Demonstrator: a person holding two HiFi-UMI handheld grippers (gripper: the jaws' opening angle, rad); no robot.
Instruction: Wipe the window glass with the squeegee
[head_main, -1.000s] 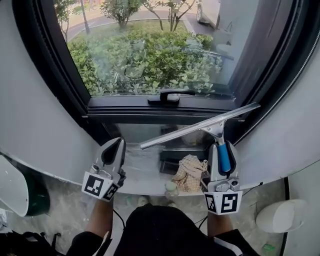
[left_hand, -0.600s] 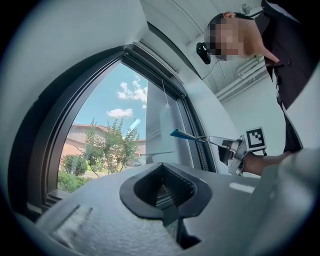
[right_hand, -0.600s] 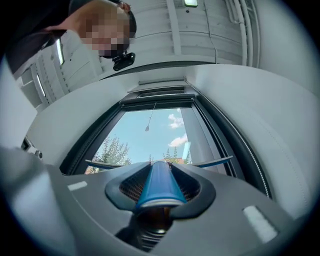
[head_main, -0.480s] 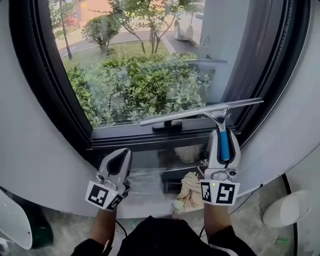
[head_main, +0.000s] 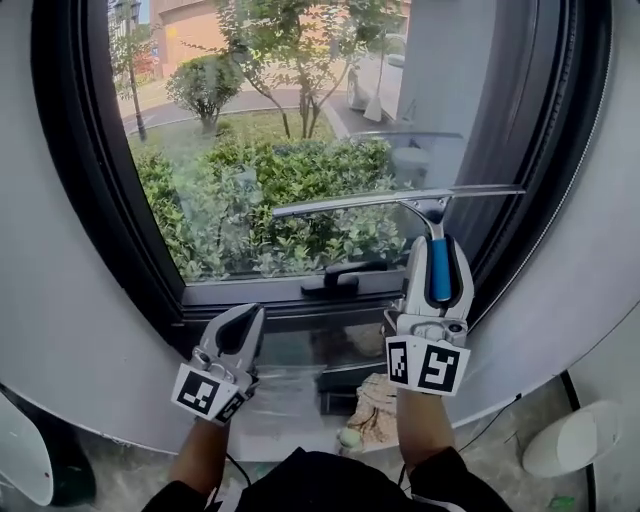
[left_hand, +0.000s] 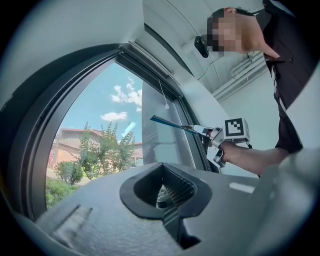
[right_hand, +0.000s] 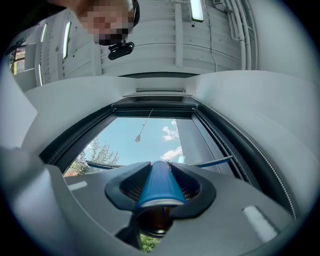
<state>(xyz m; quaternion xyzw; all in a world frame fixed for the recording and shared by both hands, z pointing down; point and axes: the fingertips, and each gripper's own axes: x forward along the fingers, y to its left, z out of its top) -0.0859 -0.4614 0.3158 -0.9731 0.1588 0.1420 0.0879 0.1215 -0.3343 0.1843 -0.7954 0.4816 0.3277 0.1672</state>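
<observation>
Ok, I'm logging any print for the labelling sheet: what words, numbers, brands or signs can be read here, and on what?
None: no words, numbers or brand marks can be read in any view.
The marker cubes on the left gripper and right gripper: black-and-white square patterns, not letters.
The squeegee: no print shows on its blue handle or blade.

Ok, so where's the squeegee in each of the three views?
Head view: squeegee right of centre, blade roughly level across the glass, blue handle in the right claw.
Left gripper view: centre right, thin blade edge-on before the glass.
Right gripper view: bottom centre, blue handle between the claw's jaws, blade crossing behind.
Shared landmark: the dark window frame.
</observation>
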